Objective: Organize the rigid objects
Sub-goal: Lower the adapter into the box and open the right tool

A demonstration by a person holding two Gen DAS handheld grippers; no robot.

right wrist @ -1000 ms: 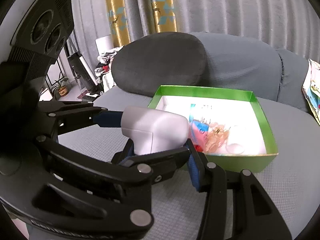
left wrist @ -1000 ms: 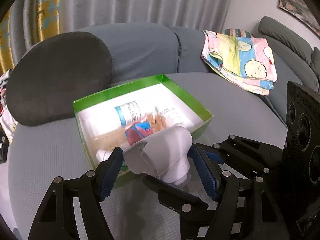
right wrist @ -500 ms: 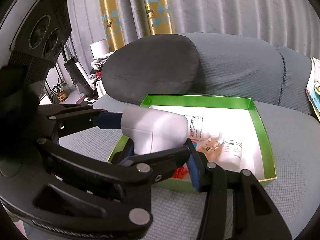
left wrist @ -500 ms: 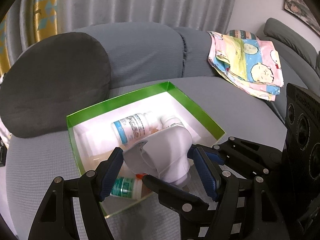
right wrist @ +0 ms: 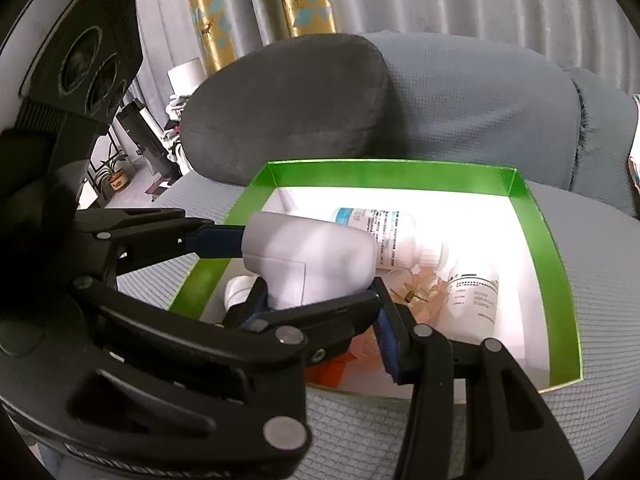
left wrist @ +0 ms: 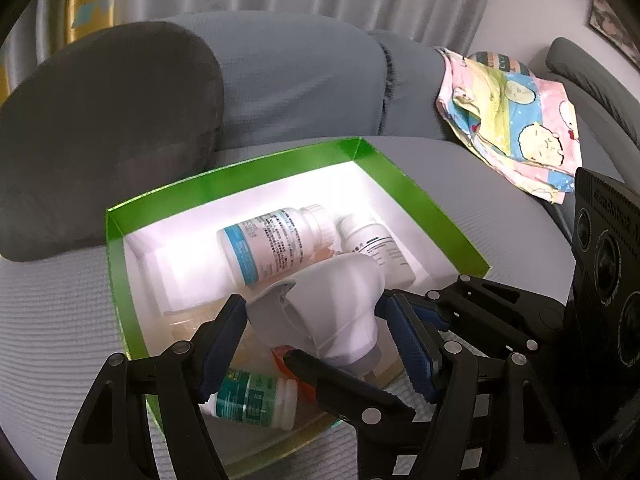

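Both the left gripper (left wrist: 316, 336) and right gripper (right wrist: 312, 276) clamp the white device (left wrist: 332, 308) above the green box (left wrist: 420, 204).

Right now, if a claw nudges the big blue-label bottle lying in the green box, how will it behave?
Probably rolls: the blue-label bottle lies on its side, round body. Looks like rigid, smooth plastic, so likely stiff and slippery. The smaller white bottle lies close by its cap and may get bumped.
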